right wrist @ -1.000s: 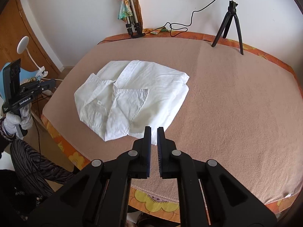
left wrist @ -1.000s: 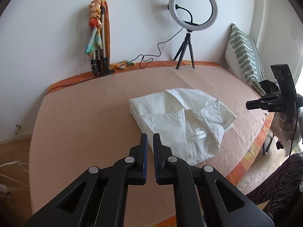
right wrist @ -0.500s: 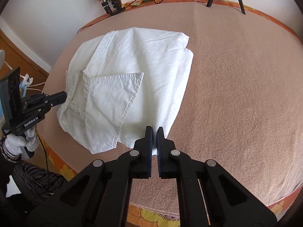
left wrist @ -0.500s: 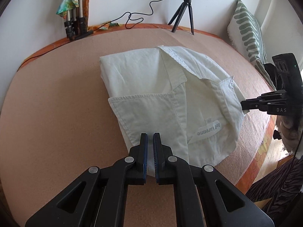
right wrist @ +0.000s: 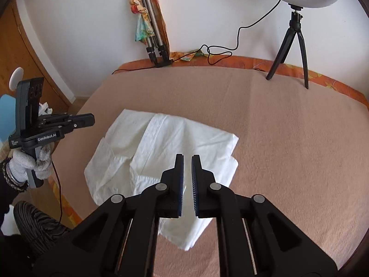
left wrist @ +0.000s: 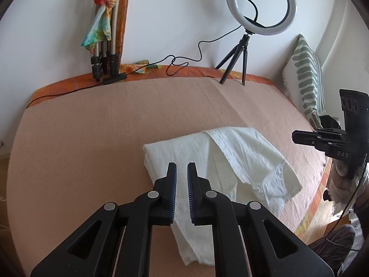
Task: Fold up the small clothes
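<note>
1. Both grippers have backed away from the shirt (left wrist: pixel 233 161) since half a second ago, when their tips sat at its near edge.
2. Left gripper (left wrist: pixel 181 168) is pressed nearly together, pinching nothing; the shirt lies just ahead and below its tips.
3. Right gripper (right wrist: pixel 187 159) has its jaws opening a crack, nothing between them, shirt (right wrist: pixel 166 152) beneath.
4. Folded shirt rests on the blanket (left wrist: pixel 92 124), between the two tools.
5. Ring light (left wrist: pixel 261 7) stands well beyond.
</note>
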### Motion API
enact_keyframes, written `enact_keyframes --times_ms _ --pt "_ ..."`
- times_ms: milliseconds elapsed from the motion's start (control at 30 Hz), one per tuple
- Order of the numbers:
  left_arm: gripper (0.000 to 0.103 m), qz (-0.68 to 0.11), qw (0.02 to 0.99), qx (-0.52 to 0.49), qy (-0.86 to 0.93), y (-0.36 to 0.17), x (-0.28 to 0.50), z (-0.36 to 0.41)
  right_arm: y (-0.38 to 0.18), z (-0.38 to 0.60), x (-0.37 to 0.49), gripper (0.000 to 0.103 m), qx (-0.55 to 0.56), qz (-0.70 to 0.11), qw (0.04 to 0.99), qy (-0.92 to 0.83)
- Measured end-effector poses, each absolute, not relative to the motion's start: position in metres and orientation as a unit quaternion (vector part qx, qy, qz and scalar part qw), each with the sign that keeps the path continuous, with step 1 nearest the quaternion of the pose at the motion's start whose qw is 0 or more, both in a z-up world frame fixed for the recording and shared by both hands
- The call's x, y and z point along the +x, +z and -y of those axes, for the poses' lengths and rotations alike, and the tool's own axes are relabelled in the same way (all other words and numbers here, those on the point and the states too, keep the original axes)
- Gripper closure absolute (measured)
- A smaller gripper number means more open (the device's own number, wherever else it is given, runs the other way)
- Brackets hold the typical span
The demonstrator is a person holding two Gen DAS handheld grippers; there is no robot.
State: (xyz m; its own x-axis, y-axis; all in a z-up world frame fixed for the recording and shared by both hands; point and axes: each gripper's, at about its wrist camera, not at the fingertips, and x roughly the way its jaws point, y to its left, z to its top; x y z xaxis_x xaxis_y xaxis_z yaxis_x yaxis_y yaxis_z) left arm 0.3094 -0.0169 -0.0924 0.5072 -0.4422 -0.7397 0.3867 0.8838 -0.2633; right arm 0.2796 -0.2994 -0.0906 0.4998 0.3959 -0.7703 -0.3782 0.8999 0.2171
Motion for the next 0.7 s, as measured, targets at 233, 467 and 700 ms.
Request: enact_keyframes --times_ms 233,467,700 --pt "0.095 -0.478 0.848 -0.036 -0.228 -0.138 0.354 0.037 -0.135 0.286 0.342 0.095 0.027 -0.474 0.854 0.213" --pt "0.095 -0.492 0.844 -0.014 -0.215 -0.167 0.361 0.032 -0.184 0.297 0.355 0.096 -0.03 -0.502 0.846 0.177" --pt "0.08 -0.497 0.849 -0.043 -0.176 -0.148 0.366 0.001 -0.168 0.345 0.346 0.094 0.017 -0.512 0.852 0.111"
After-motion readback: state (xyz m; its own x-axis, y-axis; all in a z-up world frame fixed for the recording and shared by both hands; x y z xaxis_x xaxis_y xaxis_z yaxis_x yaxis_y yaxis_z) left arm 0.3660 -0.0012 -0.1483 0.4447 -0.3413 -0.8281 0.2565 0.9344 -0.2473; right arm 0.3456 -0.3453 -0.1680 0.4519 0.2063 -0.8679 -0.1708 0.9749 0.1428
